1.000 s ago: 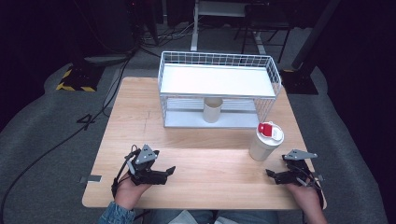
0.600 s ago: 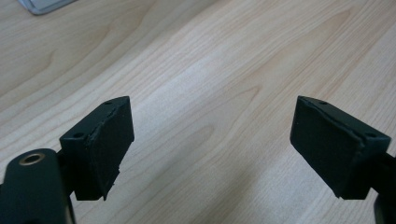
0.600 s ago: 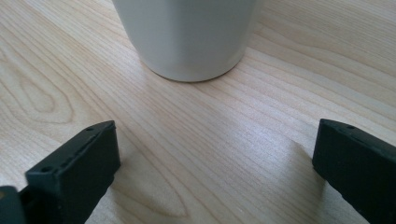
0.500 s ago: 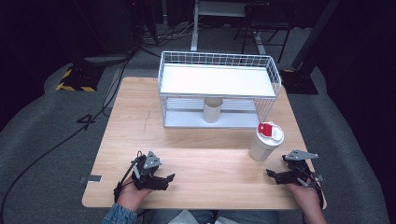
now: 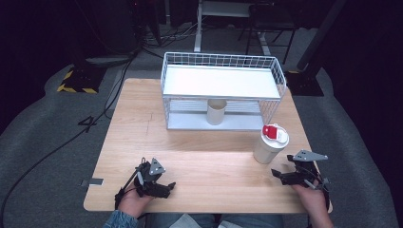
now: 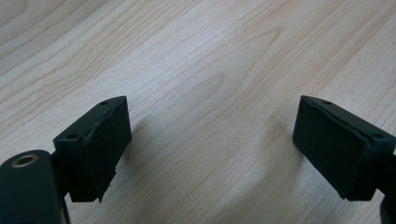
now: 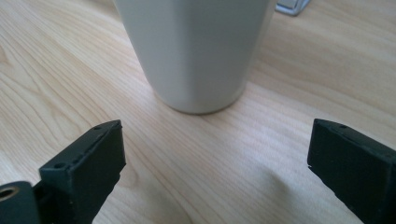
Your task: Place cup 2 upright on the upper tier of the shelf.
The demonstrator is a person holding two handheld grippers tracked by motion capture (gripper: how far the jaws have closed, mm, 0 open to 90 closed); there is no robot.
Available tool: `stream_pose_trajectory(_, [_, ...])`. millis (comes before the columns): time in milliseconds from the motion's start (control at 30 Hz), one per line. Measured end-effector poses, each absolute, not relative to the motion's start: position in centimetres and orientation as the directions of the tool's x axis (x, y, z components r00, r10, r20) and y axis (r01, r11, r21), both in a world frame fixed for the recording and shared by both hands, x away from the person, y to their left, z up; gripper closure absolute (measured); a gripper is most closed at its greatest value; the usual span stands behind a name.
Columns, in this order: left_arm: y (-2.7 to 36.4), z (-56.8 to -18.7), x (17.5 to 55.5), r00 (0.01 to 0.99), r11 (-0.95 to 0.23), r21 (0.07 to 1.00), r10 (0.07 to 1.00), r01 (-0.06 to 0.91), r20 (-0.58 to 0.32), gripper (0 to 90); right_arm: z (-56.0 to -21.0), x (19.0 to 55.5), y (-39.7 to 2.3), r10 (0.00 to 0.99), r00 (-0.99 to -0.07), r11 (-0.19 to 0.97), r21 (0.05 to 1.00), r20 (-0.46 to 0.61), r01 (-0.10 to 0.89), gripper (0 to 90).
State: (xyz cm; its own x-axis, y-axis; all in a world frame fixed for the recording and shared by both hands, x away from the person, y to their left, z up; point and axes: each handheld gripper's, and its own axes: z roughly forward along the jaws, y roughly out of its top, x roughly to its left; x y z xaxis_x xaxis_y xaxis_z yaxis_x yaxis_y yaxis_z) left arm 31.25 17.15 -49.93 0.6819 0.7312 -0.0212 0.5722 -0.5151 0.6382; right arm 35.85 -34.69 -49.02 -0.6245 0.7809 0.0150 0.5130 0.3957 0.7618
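near the right front corner of the wooden counter point(image 5: 199, 156), the right claw point(image 5: 280, 175) rests low in a person's hand, aimed at a white lidded cup point(image 5: 270, 145) that stands upright just ahead of it. the cup carries a white lid with a red tab on top. seen from the right gripper view, the cup's pale wall point(image 7: 196, 51) rises just beyond the two black jaws, which stand spread with bare wood between them and do not touch it; they have just been closing a little, with nothing between them.

the left claw point(image 5: 164, 189) lies low at the front left of the counter, well apart from the cup. its jaws are spread over bare wood grain point(image 6: 210, 93) and have just been opening, with nothing between them.

farther back stands a white wire shelf rack point(image 5: 223, 83). a second cup, beige and possibly paper, point(image 5: 216, 111) sits upright on its lower level, under the white top shelf.
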Motion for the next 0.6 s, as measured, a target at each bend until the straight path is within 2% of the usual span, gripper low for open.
stream_pose_trajectory(133, [17.3, -50.5, 31.2, 0.681, -0.492, 0.674, 0.732, 0.551, -0.022, 5.4, -48.5, 35.9, -34.5, 0.775, -0.632, 0.387, 0.772, 0.023, 0.504, 4.5])
stream_pose_trajectory(600, [17.2, -50.5, 31.3, 0.684, -0.495, 0.672, 0.729, 0.551, -0.025, 4.5, -47.1, 36.8, -33.6, 0.765, -0.642, 0.332, 0.827, 0.045, 0.454, 4.4])
